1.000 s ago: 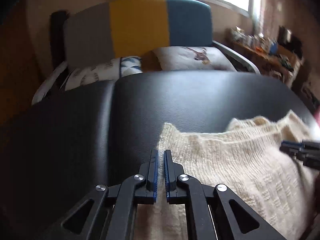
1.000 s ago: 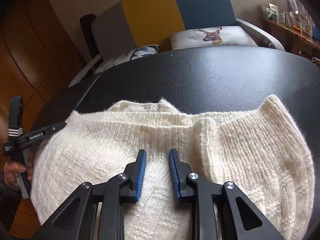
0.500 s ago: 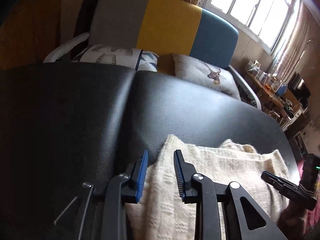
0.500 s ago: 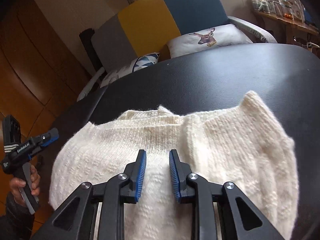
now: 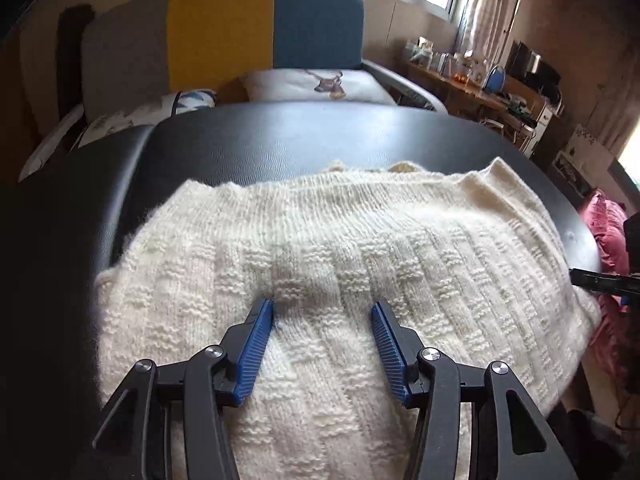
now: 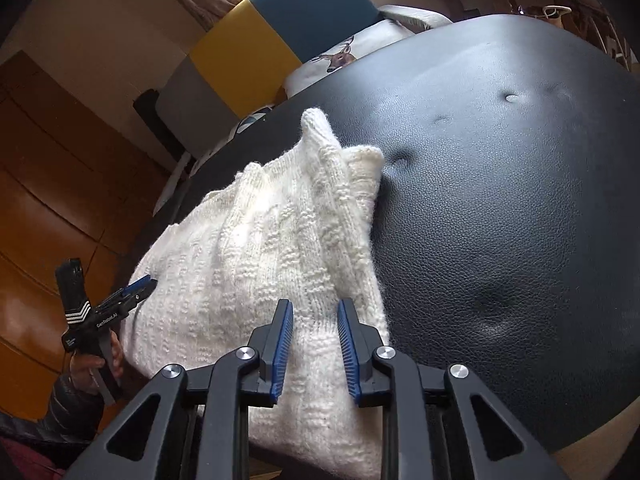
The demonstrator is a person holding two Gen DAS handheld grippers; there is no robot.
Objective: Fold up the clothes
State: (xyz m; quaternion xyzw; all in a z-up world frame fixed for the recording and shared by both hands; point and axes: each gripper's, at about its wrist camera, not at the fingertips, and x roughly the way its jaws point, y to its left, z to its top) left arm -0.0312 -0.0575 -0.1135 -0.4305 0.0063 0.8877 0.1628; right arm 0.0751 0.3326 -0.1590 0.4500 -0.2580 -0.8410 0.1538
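One soft, limp sweater [image 5: 340, 248] is best pinched at an edge; left gripper [image 5: 322, 320] is opening, empty; right gripper [image 6: 314, 320] narrow, empty.

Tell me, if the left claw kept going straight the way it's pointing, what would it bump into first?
Most likely the cream knitted sweater. The left claw points down at it, its jaws opening with nothing pinched between them, and the knit fills the view just ahead. The black padded table lies under and beyond it. Exact depth is hard to judge.
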